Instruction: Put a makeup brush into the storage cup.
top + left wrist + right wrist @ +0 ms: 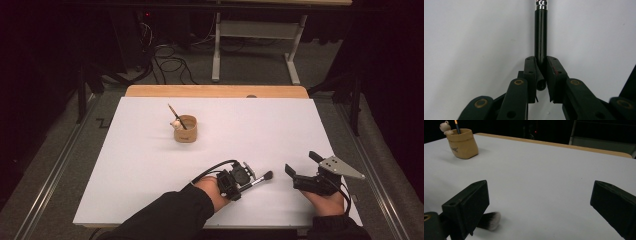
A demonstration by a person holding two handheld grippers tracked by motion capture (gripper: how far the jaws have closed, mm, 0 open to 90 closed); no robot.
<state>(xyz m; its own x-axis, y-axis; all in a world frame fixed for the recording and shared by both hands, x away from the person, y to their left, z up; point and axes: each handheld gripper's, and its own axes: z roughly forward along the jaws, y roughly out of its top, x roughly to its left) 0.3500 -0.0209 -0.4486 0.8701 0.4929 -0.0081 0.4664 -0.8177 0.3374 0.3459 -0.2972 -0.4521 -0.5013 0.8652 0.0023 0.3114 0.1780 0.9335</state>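
Left claw [541, 75] nearest: pressed on black handle of makeup brush [540, 37], gripped at the butt end, handle running straight out ahead. Seen from high view: left claw [239, 181] at near edge of counter [150, 150], brush [260, 180] pointing right, bristle head hanging free just above the white surface. Right claw [299, 168] spread wide, nothing between, resting near right edge. Bristle tip [491, 220] visible beside its left jaw. Tan holder cup [185, 128] well apart, toward far left-centre, pencil [176, 115] and small bear figure [175, 123] already in it.

Risks, judged: grip sits at handle end, so long lever; likely to pivot or slip in transit. Cup light and small; sideways approach could tip it. Pencil leaning across mouth may block entry. Bristle-down drop would crush the head.
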